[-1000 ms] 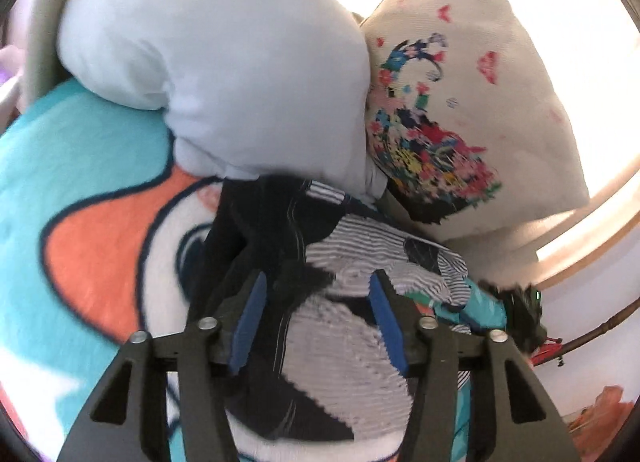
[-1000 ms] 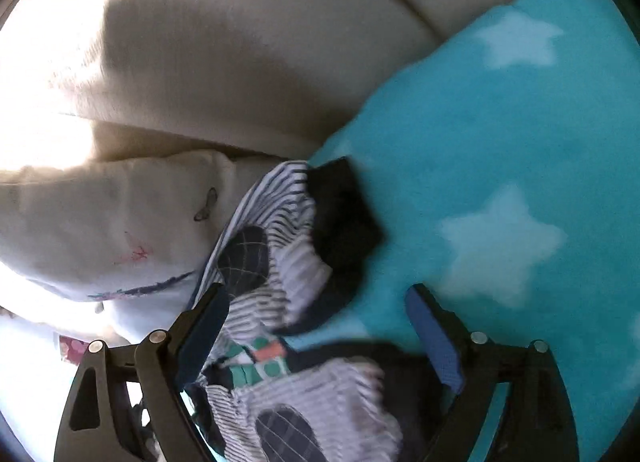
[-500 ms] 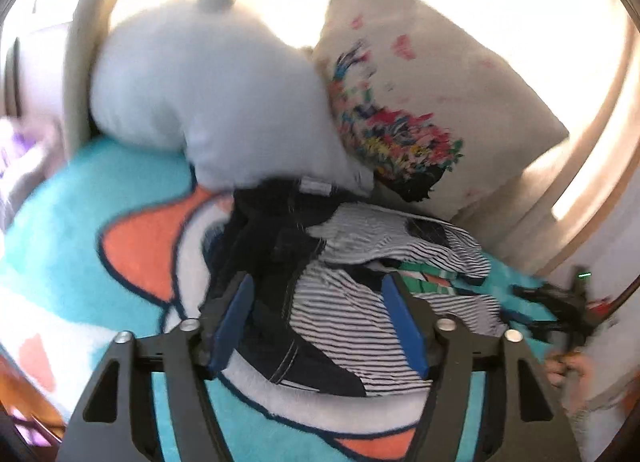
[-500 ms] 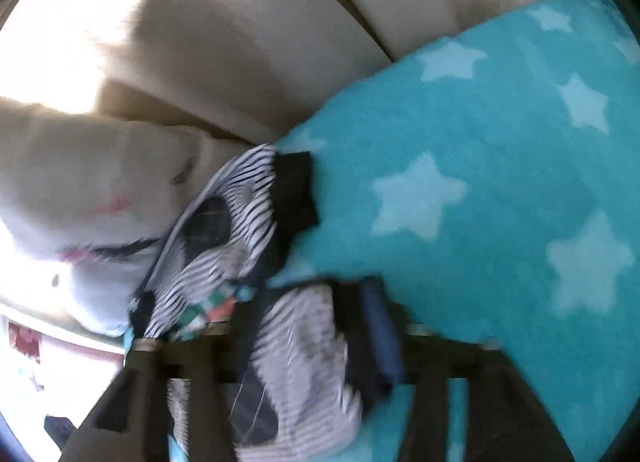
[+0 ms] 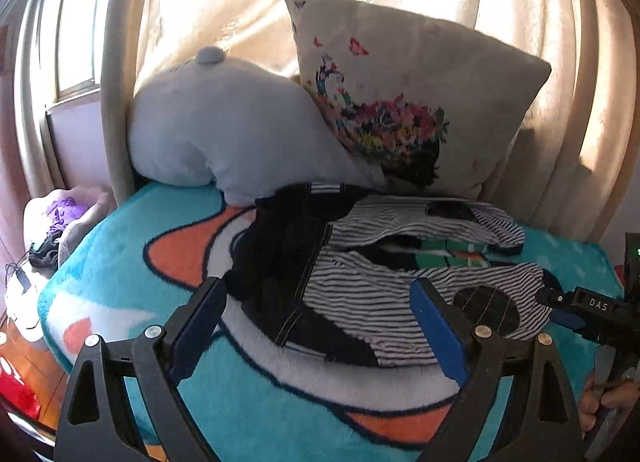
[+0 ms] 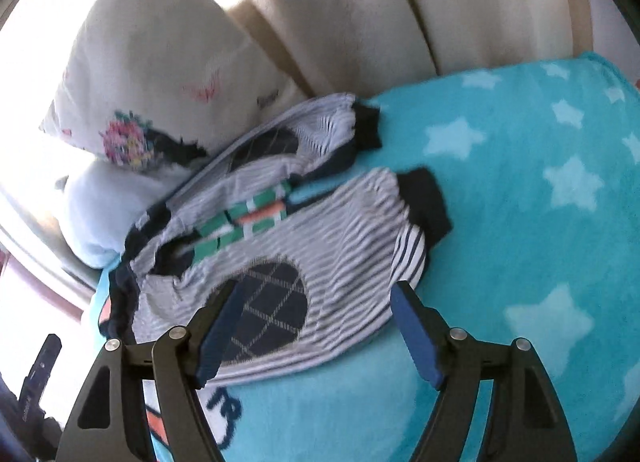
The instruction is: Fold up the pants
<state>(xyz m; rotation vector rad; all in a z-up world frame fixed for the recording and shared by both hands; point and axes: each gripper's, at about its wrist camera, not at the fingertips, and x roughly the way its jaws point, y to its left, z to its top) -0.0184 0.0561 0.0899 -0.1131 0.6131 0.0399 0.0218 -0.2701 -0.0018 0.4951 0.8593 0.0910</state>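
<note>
The striped pants [image 5: 380, 294] with dark knee patches and dark cuffs lie spread on a turquoise blanket [image 5: 120, 262], waist to the left, legs to the right. In the right wrist view the pants [image 6: 320, 246] show both legs side by side, cuffs toward the far right. My left gripper [image 5: 320, 326] is open and empty, hovering in front of the waist. My right gripper [image 6: 316, 334] is open and empty above the near leg's knee patch. It also shows in the left wrist view [image 5: 592, 310] at the right edge.
A grey plush pillow [image 5: 224, 133] and a floral cushion [image 5: 408, 109] lean against the curtain behind the pants. The bed edge drops off at the left, with clothes [image 5: 60, 217] and a wooden floor [image 5: 24, 374] below.
Both grippers have pulled back and up from the pants, so more of the bed shows. The right gripper, shut and blurred half a second ago, is now open. The pants lie flatter.
</note>
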